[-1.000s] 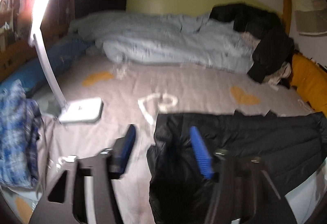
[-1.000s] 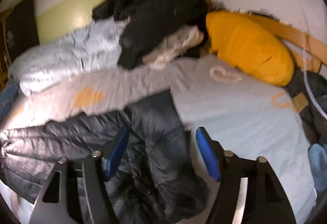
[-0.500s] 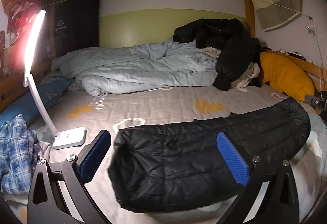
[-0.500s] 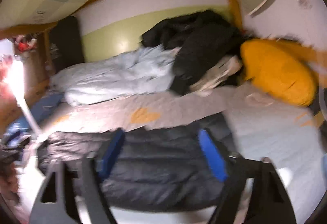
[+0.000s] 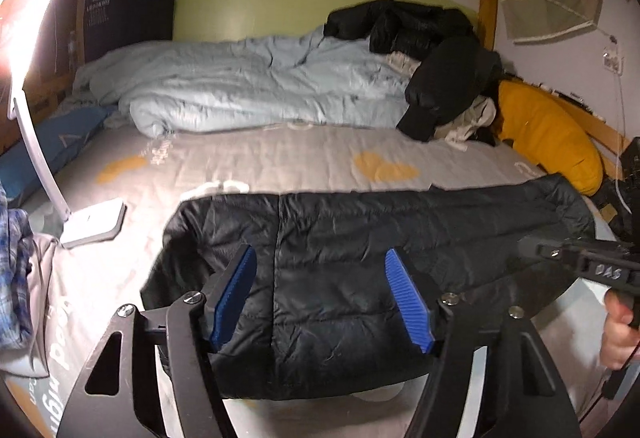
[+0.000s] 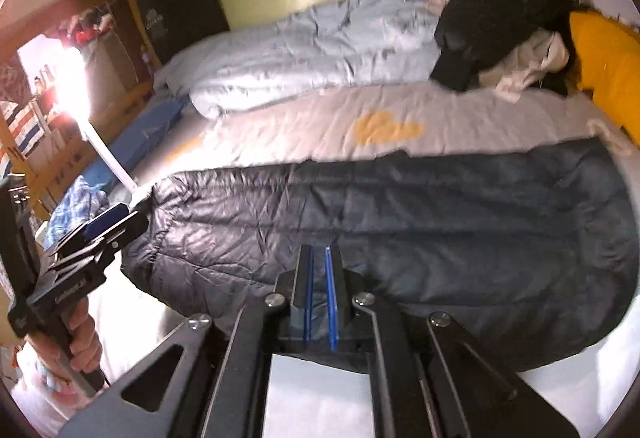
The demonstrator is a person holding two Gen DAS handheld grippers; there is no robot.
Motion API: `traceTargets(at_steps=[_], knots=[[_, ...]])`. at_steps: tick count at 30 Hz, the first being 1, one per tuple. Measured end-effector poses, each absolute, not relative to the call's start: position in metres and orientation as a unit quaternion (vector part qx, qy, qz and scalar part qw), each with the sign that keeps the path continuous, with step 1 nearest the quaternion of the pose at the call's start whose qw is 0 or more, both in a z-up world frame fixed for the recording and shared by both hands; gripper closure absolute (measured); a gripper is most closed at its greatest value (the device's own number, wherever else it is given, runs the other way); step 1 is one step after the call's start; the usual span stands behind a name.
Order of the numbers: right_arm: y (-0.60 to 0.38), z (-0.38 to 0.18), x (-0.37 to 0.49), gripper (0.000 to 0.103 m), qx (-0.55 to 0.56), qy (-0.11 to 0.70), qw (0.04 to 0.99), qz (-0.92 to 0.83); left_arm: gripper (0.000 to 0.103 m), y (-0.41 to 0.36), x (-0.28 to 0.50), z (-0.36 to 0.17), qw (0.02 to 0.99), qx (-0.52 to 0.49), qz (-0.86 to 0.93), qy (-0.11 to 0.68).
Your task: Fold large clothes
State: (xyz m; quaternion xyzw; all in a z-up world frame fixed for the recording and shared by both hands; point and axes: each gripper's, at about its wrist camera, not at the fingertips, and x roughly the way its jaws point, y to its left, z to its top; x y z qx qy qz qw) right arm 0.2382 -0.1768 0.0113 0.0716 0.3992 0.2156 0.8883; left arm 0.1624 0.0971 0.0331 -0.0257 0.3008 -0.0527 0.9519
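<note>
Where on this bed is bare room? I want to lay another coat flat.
Free: the grey sheet between the black puffer jacket and the light-blue duvet. Crowded: desk lamp and plaid cloth at left, heaped dark clothes and yellow pillow at right.

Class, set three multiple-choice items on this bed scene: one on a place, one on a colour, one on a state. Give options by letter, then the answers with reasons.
1. Where does the lamp stand?
A. on the bed's left edge
B. on the orange pillow
C. on the black jacket

2. What colour is the duvet?
A. red
B. light blue
C. orange

3. How do the right gripper pads stand?
A. spread wide
B. nearly together
C. out of view

Answers:
1 A: its white base sits on the grey sheet, left of the jacket.
2 B: the crumpled heap at the back is pale blue.
3 B: in the right wrist view the blue pads are almost touching, above the jacket's near edge.
</note>
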Motion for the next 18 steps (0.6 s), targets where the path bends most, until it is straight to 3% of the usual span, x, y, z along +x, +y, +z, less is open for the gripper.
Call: traceTargets(at_steps=[10, 18], knots=[[-0.161, -0.073, 0.276, 0.101, 0.029, 0.483, 0.857, 0.176, 0.039, 0.106, 0.186, -0.001, 0.936, -0.023, -0.022, 0.352], [-0.165, -0.037, 0.284, 0.1, 0.031, 0.464, 0.871, 0.157, 0.039, 0.098, 0.189, -0.005, 0.936, -0.011, -0.023, 0.352]])
